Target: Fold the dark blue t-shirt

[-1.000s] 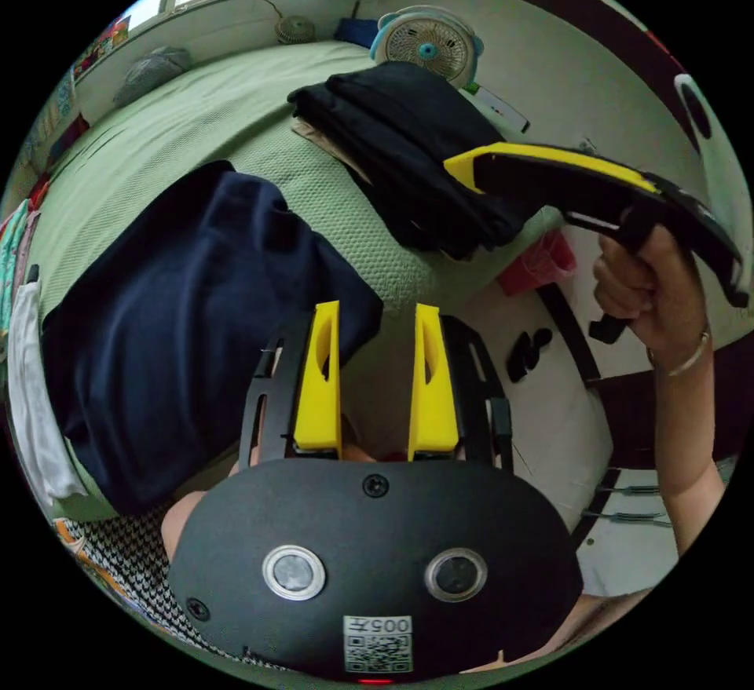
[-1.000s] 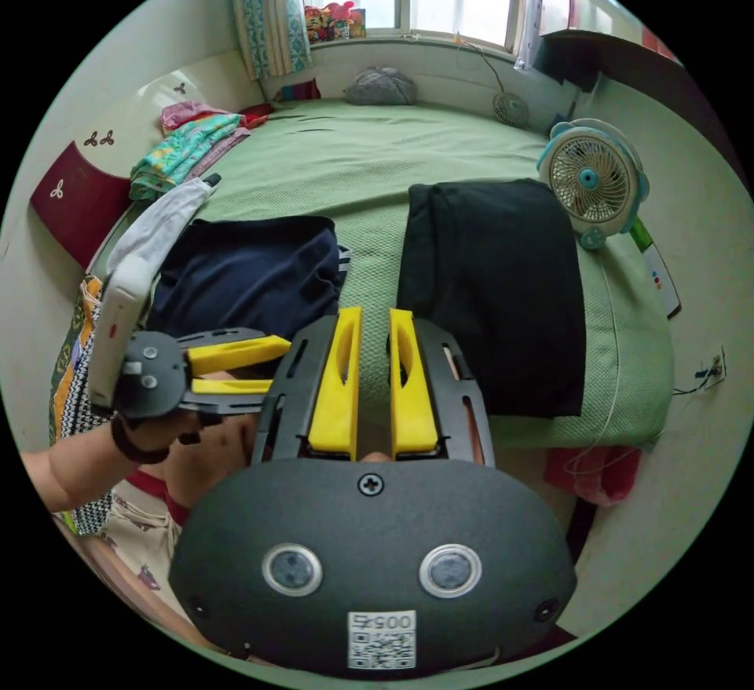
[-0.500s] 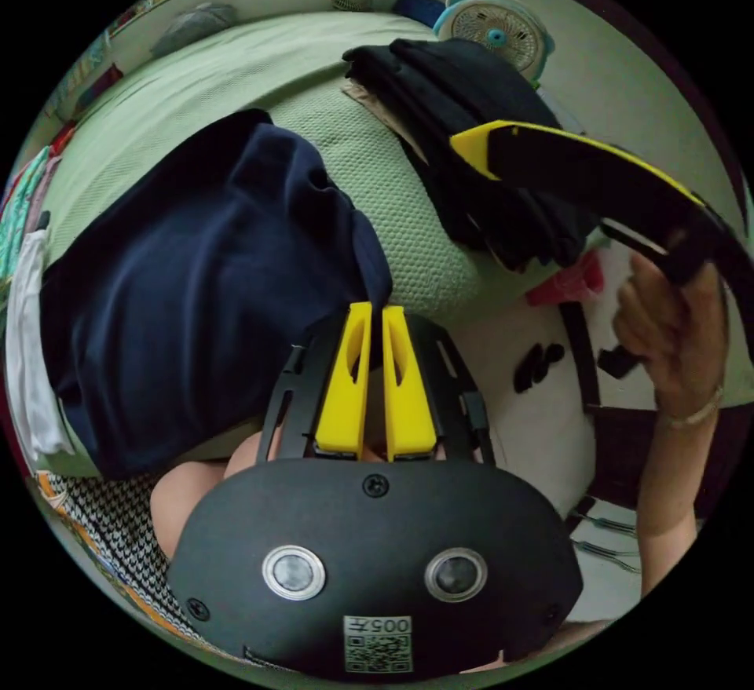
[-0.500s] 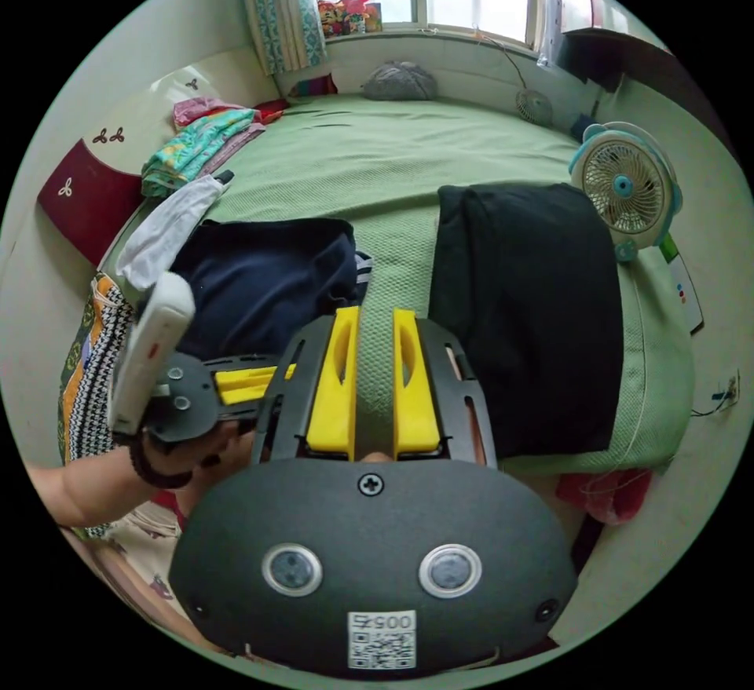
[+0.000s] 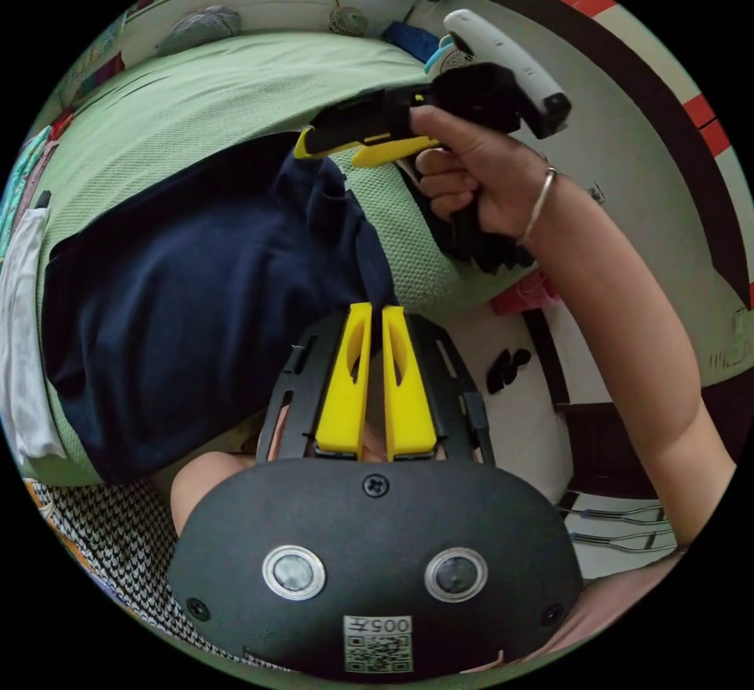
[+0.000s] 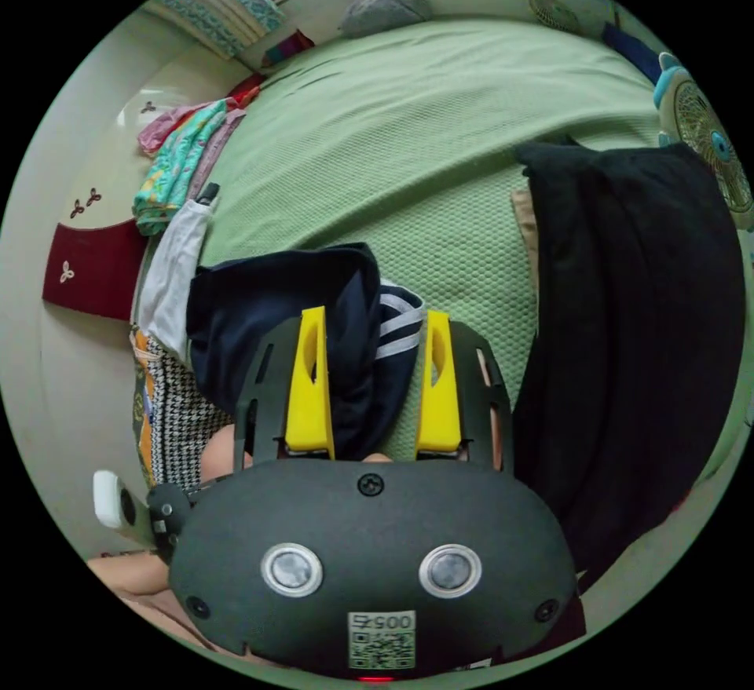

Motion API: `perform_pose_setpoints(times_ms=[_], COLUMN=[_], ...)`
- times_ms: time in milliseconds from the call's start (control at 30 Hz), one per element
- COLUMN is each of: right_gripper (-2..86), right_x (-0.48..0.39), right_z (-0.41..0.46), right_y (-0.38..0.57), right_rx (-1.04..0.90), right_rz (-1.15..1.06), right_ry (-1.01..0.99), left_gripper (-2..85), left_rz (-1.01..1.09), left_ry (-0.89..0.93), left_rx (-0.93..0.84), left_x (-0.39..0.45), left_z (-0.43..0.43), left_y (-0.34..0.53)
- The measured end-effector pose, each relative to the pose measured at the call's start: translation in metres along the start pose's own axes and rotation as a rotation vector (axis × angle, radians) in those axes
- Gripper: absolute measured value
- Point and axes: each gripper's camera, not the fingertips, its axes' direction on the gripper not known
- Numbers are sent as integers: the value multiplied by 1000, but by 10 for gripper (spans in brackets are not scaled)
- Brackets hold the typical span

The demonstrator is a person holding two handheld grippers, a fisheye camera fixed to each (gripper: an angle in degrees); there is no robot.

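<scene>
The dark blue t-shirt [image 5: 181,305] is lying folded near the edge of the green bed [image 5: 196,93], and a white cloth [image 5: 20,345] is lying just beside it. In the left gripper view, the left gripper [image 5: 375,313] is keeping its two yellow jaws almost closed, as half a second ago, and a corner of the dark blue t-shirt is pinched between their tips. One second ago these jaws were standing apart with nothing between them. The right gripper [image 5: 334,148] is now reaching over the far corner of the shirt; half a second ago it was hanging higher, in front of the black garment [image 5: 471,242]. The person's hand [image 5: 471,172] with a bracelet is holding its handle. In the right gripper view, the right gripper [image 6: 373,321] is having its jaws wide apart, while half a second ago they were standing much closer together. A bunched part of the dark blue t-shirt [image 6: 314,305] with white stripes [image 6: 397,321] is lying between the released jaws, but they are not pressing on it. The black garment [image 6: 636,313] is lying on the green bed [image 6: 408,117] to the side, apart from the shirt, and a small fan [image 6: 707,148] is standing just beside it.
</scene>
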Motion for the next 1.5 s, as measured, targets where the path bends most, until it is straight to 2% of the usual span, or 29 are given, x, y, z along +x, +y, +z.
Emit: perform_pose_setpoints(times_ms=[67,233,400,633,800,1033,1233,1500], right_gripper=[147,110,43,29,22,24,30,35], right_x=[3,10,-12,-23,-17,-13,-65,-195], right_z=[10,25,24,-11,-39,-50,-35,15], right_y=[-6,-14,-20,-32,-28,-12,-14,-23], right_rx=[-27,-31,40,99,126,104,71,69], right_rz=[7,47,-28,6,59,159,98,-95], right_ry=[25,-115,-19,6,200,308,346,350], left_gripper=[37,37,37,37,37,37,37,37], left_rz=[6,9,12,66,128,149,91,-53], left_ry=[8,43,61,104,144,207,191,151], left_rx=[9,19,34,73,109,115,137,186], left_x=[-5,-14,-19,1,24,27,-12,-92], left_z=[-9,-22,-38,-66,-89,-113,-144,-192], left_y=[4,11,15,3,-13,-17,-2,30])
